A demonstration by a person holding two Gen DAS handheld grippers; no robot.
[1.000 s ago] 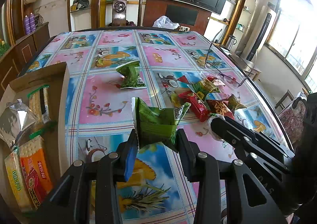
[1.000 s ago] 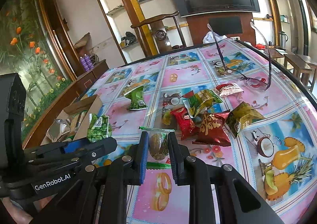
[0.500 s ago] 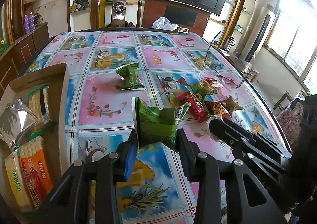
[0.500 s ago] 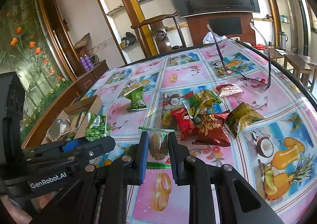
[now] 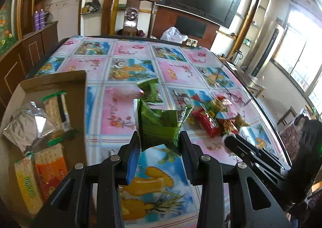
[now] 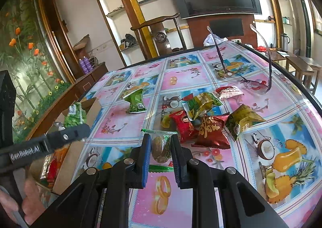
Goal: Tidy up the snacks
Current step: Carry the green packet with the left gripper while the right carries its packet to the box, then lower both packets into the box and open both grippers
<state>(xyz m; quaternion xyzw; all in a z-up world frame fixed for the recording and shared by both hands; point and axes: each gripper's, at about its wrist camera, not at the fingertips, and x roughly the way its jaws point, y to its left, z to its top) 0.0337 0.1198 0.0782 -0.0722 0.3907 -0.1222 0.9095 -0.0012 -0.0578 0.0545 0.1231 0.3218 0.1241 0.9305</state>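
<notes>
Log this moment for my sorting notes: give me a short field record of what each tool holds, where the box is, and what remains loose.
left tool: shut on green snack packet
right tool: shut on clear-wrapped brown snack
cardboard box: at table's left edge, holding cracker packs
loose on table: green packet, pile of red and green packets
also on table: eyeglasses

Open desk [image 6: 124, 125] surface seen between cardboard box [image 5: 78, 91] at left edge and snack pile [image 6: 203, 121] toward right edge; only lone green packet [image 6: 135, 101] lies there. Box interior crowded with cracker packs [image 5: 50, 169]. Far half of desk left bare. Eyeglasses [image 6: 253, 83] stand behind pile near right edge.
</notes>
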